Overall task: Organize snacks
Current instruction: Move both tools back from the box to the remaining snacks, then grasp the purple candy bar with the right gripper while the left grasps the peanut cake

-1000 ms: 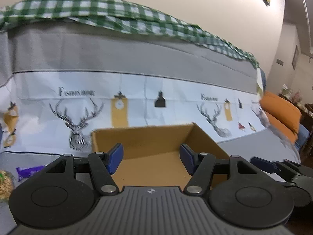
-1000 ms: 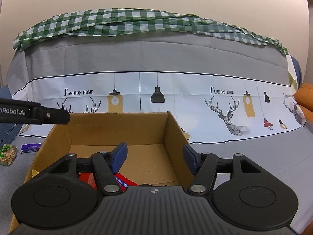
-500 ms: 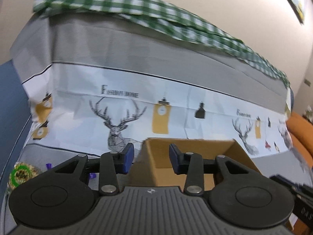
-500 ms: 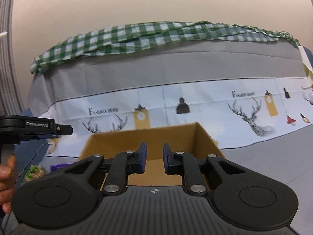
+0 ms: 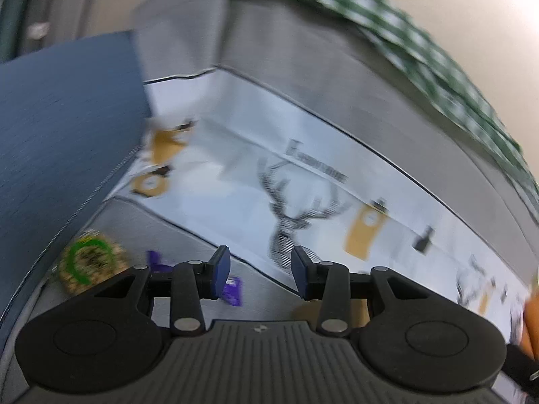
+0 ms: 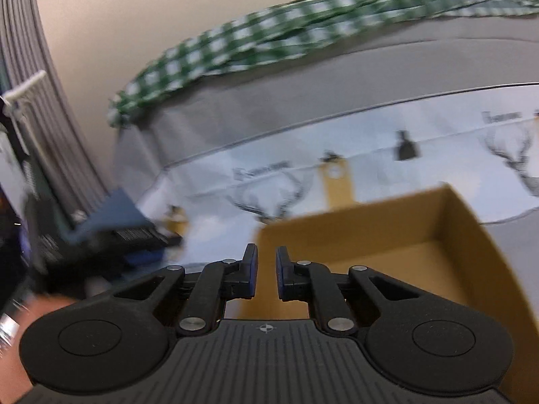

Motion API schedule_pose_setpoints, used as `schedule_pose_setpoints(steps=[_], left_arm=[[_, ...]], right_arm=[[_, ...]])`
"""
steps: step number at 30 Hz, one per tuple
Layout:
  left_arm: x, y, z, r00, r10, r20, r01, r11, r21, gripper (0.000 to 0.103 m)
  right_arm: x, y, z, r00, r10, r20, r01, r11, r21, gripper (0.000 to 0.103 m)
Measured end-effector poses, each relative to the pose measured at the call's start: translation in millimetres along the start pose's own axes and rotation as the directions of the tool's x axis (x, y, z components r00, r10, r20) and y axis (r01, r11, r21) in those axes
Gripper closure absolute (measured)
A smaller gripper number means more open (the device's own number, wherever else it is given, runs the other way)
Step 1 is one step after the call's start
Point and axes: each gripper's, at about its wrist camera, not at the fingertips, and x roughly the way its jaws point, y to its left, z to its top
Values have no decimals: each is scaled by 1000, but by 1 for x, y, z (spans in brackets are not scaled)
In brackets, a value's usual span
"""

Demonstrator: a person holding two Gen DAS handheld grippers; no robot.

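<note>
In the left wrist view, the left claw [image 5: 259, 274] stands moderately wide with nothing between its blue pads. A small purple snack wrapper [image 5: 232, 290] lies on the grey cloth-covered surface [image 5: 134, 229] just behind the left pad, partly hidden by it. A round snack with a green ring label [image 5: 91, 264] sits at the lower left, beside a dark blue cushion [image 5: 60, 128]. A white deer-print cloth [image 5: 303, 202] fills the middle.

In the right wrist view, the right claw [image 6: 266, 274] is narrow, holding nothing. An open brown cardboard box [image 6: 387, 235] sits at centre right, partly behind the claw. A green checked cloth [image 6: 269, 40] drapes across the top; the blurred left claw appears at the left edge.
</note>
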Motion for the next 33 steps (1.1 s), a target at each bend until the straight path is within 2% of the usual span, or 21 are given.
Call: schedule_pose_setpoints(steps=[4, 7, 11, 13, 16, 18, 22, 24, 26, 29, 33], left_arm=[[5, 27, 6, 999, 47, -25, -50, 987, -154, 58], [9, 52, 6, 995, 85, -58, -98, 953, -287, 52], [10, 93, 1, 983, 143, -112, -179, 859, -480, 47], [11, 108, -2, 976, 164, -142, -215, 815, -539, 43], [12, 125, -7, 967, 175, -184, -252, 753, -608, 35], [12, 134, -8, 962, 187, -197, -271, 723, -635, 29], [13, 151, -9, 953, 207, -220, -302, 669, -679, 23], [14, 156, -10, 951, 200, -236, -309, 651, -694, 20], [18, 160, -11, 951, 179, -253, -308, 637, -707, 19], [24, 163, -13, 951, 159, -267, -306, 629, -714, 18], [28, 164, -11, 948, 160, -275, -312, 633, -709, 18]], right_arm=[[32, 33, 37, 993, 100, -58, -96, 993, 72, 90], [66, 54, 51, 984, 139, -109, -125, 984, 129, 90], [117, 79, 46, 966, 157, -205, -123, 978, 169, 89], [145, 87, 36, 952, 160, -261, -112, 975, 191, 88], [188, 93, 16, 926, 146, -349, -67, 971, 229, 79], [215, 91, 1, 899, 125, -421, -13, 966, 258, 58], [257, 81, -26, 862, 88, -499, 84, 946, 313, 54], [275, 77, -38, 839, 76, -539, 128, 935, 330, 53], [289, 75, -46, 824, 54, -564, 165, 929, 331, 53], [305, 76, -55, 818, 28, -575, 194, 927, 321, 53], [318, 81, -56, 823, 10, -568, 194, 935, 297, 53]])
